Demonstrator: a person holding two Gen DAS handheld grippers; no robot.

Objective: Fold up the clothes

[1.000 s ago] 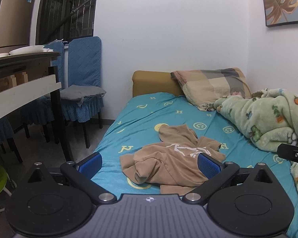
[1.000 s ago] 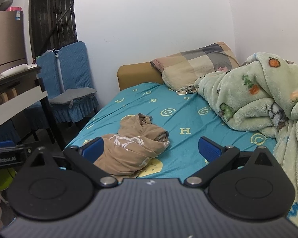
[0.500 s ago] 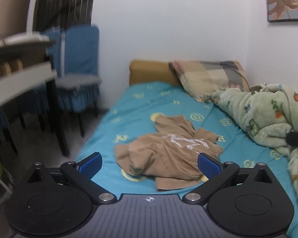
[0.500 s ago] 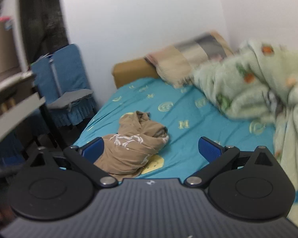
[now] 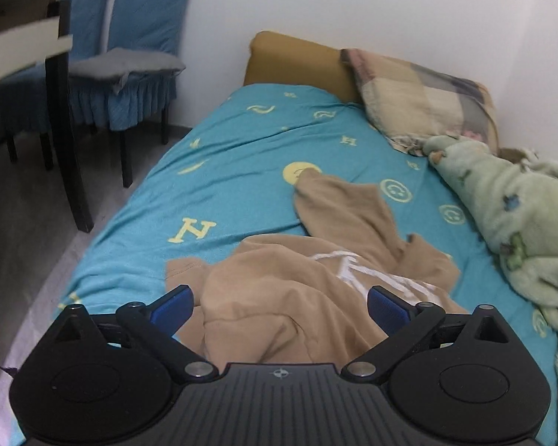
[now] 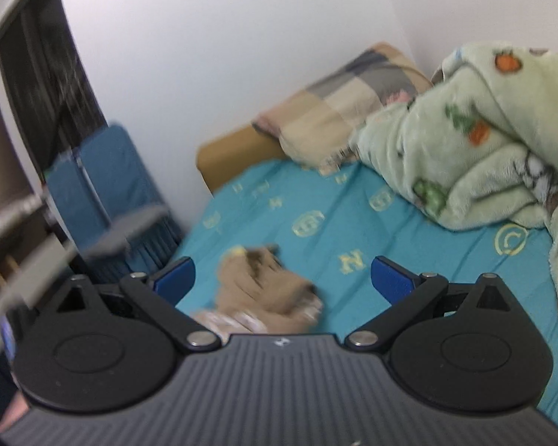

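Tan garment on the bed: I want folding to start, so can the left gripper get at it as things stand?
Probably yes: the left gripper is open, the crumpled tan garment lies right ahead between its fingers, and nothing covers it on the teal sheet.

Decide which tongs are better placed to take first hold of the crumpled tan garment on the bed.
Probably left. The left tongs are open with the tan garment between their fingers; the right tongs are open too but see it blurred and off-centre.

left claw (image 5: 281,306) and right claw (image 6: 282,278) both spread wide, blue pads apart, nothing between them
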